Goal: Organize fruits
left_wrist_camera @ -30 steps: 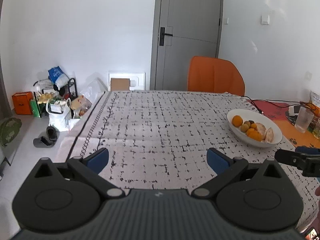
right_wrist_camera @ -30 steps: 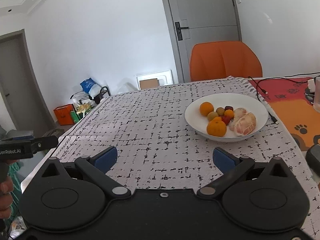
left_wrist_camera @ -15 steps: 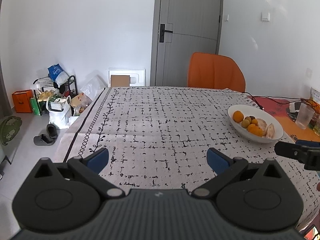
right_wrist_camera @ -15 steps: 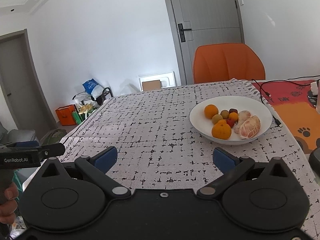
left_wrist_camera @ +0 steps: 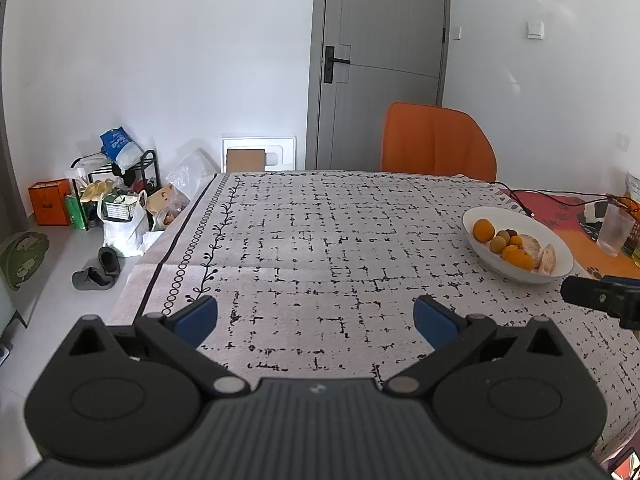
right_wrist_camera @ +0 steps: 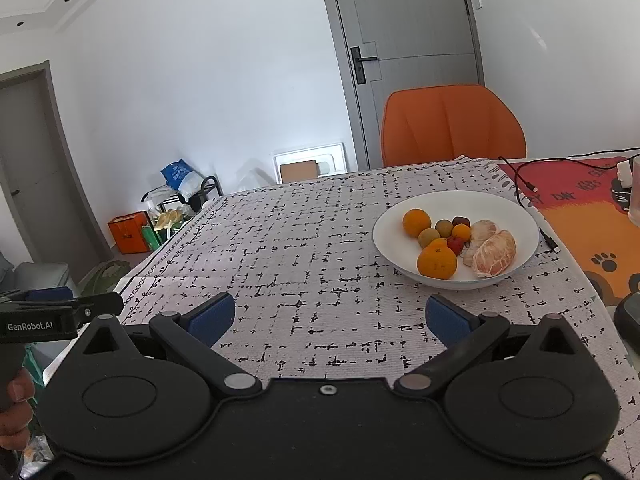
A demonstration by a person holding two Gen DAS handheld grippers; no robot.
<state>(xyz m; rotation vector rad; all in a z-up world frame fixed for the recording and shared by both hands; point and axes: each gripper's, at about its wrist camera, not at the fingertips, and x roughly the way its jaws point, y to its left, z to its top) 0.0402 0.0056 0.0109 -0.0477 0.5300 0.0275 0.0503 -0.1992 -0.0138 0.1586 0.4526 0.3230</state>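
A white bowl sits on the patterned tablecloth at the right. It holds two oranges, a peeled citrus, and several small round fruits. My right gripper is open and empty, hovering above the cloth just in front of and left of the bowl. In the left wrist view the same bowl lies far right; my left gripper is open and empty over the cloth near the front edge.
An orange chair stands behind the table. A red mat with a black cable lies right of the bowl, a glass beyond. Bags and shoes clutter the floor at left. A dark object sits at the right edge.
Both grippers have risen and tilted a little, so the table and bowl sit lower in view. The bowl and fruit have not moved. Both grippers stay open.
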